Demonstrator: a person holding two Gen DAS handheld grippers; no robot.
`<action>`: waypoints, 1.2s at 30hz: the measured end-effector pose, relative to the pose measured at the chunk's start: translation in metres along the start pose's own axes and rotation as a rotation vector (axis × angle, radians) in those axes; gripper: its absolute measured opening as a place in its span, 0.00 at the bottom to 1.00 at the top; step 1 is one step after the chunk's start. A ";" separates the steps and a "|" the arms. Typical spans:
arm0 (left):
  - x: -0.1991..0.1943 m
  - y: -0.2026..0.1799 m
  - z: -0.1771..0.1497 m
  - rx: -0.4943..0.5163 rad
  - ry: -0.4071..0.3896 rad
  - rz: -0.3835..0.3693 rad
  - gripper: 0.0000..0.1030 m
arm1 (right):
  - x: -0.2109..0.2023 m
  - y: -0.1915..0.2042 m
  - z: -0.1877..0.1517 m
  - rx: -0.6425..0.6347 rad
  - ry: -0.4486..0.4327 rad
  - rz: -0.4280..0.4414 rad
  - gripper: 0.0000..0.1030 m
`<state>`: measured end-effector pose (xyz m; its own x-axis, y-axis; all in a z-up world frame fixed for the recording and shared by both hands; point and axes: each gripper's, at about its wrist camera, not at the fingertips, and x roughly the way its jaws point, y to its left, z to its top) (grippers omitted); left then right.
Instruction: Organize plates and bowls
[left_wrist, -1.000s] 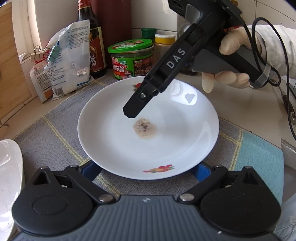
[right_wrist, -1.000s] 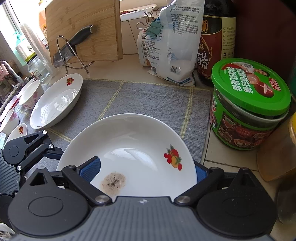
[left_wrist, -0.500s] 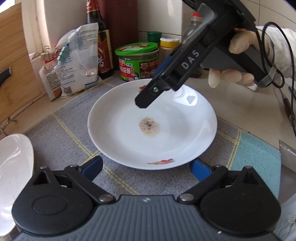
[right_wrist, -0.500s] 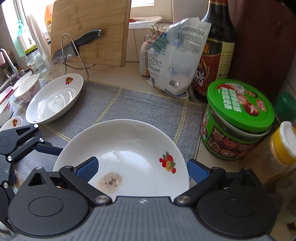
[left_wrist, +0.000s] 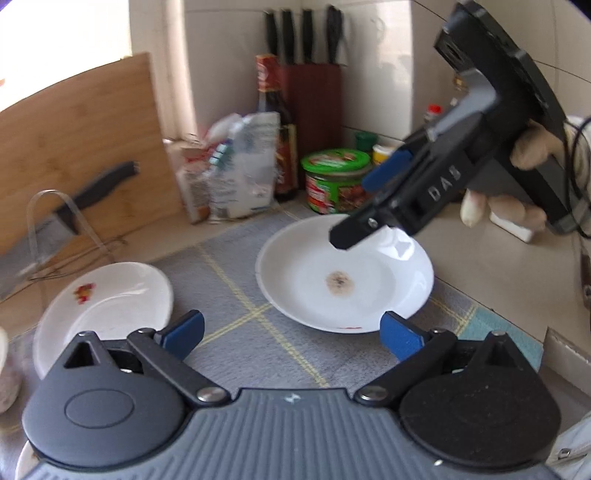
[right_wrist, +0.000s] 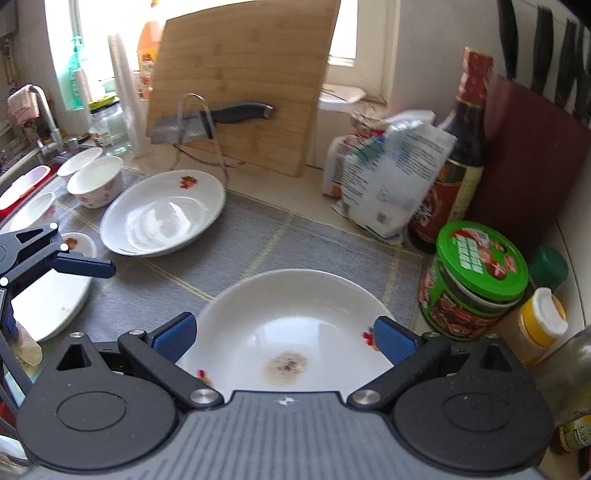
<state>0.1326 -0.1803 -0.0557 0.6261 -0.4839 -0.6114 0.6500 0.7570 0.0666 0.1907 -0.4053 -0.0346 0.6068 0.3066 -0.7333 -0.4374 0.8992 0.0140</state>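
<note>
A white plate with a brown stain (left_wrist: 343, 273) lies flat on the grey mat (left_wrist: 236, 295). My left gripper (left_wrist: 291, 334) hovers at its near rim, jaws opening, with nothing pressed between the blue pads. My right gripper (left_wrist: 365, 203) hangs above the plate's far side, held by a gloved hand (left_wrist: 517, 210). In the right wrist view the right gripper (right_wrist: 284, 338) is open over the stained plate (right_wrist: 295, 317), gripping nothing. A second, clean plate (right_wrist: 162, 214) with a red flower print rests further left on the mat, also visible as the clean plate (left_wrist: 107, 306).
A wooden chopping board (right_wrist: 243, 81) and a knife on a wire rack (right_wrist: 210, 118) stand at the back. Bags (right_wrist: 384, 184), a sauce bottle (right_wrist: 458, 155), a green-lidded jar (right_wrist: 476, 280) and a knife block (left_wrist: 310, 107) crowd the corner. Several bowls (right_wrist: 96, 181) sit near the sink.
Both grippers have drawn back and risen from the stained plate, which stays on the mat. The second plate and the back wall have come into the left wrist view.
</note>
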 end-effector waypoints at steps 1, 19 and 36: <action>-0.007 0.000 -0.001 -0.014 -0.004 0.034 0.98 | -0.002 0.006 0.000 -0.006 -0.010 0.003 1.00; -0.107 0.023 -0.065 -0.234 -0.001 0.326 0.99 | 0.008 0.136 -0.020 -0.090 -0.030 0.128 1.00; -0.131 0.094 -0.159 -0.245 0.145 0.250 0.99 | 0.058 0.204 -0.025 0.096 0.063 0.186 1.00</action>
<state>0.0431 0.0243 -0.0945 0.6737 -0.2167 -0.7065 0.3514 0.9350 0.0482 0.1200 -0.2115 -0.0915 0.4777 0.4527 -0.7529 -0.4711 0.8554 0.2154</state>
